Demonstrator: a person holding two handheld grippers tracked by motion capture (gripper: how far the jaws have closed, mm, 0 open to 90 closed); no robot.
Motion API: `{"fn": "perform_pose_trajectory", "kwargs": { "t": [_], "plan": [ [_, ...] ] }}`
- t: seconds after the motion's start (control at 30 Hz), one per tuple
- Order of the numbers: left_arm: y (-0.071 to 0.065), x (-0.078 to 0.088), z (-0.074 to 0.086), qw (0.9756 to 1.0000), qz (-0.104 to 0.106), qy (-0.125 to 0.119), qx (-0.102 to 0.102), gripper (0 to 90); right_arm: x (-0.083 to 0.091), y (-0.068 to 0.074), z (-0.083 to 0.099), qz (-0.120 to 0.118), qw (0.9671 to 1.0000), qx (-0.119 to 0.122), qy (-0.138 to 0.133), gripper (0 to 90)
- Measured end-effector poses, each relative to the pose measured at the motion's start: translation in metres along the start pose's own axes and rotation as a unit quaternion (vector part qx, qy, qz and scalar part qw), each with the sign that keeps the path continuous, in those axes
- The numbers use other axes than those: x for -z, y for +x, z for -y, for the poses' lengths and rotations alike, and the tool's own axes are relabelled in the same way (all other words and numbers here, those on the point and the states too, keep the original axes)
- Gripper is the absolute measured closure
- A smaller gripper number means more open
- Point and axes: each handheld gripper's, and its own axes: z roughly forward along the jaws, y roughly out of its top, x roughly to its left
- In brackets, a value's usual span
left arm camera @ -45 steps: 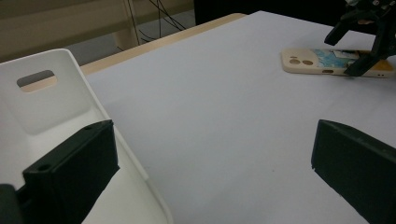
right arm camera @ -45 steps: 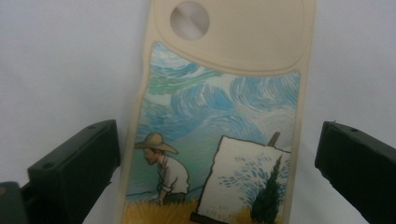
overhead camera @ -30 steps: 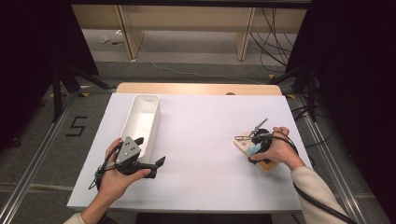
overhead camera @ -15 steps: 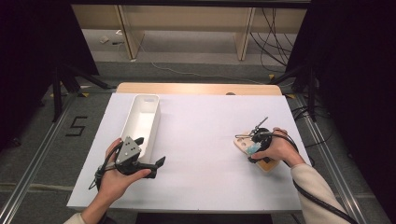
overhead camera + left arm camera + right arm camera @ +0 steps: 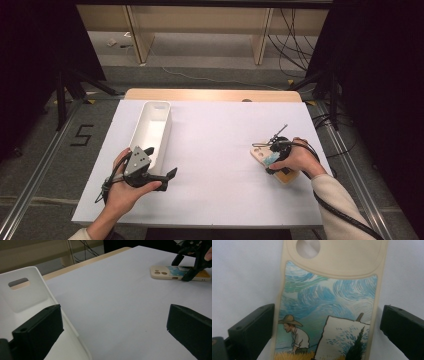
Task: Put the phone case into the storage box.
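Where the white table top (image 5: 215, 165) nears its right edge, a cream phone case (image 5: 329, 302) lies flat with its painted back up, well apart from the white bin (image 5: 152, 131) that stands on the far-left part of the same sheet. The right gripper (image 5: 274, 156) hangs directly over the phone case, its jaws spread with one on either side of the case. In the right gripper view a narrow strip of table shows between the right jaw and the case's edge, while the left jaw sits so close to the other edge that touching cannot be ruled out; the case is not clamped. That view cuts the case off at the bottom, so the lower end of the picture of a hatted figure and an easel is lost, and one round camera hole shows at the top. From the high view the person's right hand (image 5: 295, 159) and the gripper cover most of the case, leaving its cream end and an orange end beyond the hand.

The left gripper (image 5: 159, 176) rests low near the near end of the white bin, jaws wide apart and holding nothing. In the left gripper view its left jaw overlaps the bin's wall, whose handle slot (image 5: 19, 282) shows above, and the bin's near part runs out of frame. The phone case appears there far off at upper right, partly behind the right gripper's jaws.
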Motion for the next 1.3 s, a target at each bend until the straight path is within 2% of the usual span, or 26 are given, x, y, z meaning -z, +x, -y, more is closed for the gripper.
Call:
{"fn": "perform_pose_trajectory", "kwargs": {
  "t": [0.57, 1.3],
  "plan": [
    [0.0000, -0.0002, 0.0001, 1.0000, 0.000, 0.000, 0.000, 0.0, 0.0000, 0.0003, 0.0005, -0.001, 0.9997, -0.024, 0.005, 3.2],
    [-0.0002, -0.0003, 0.0001, 1.0000, 0.000, 0.000, -0.001, 0.0, 0.0015, 0.0008, 0.0004, -0.009, 0.9994, -0.031, 0.008, 8.0]
  ]
}}
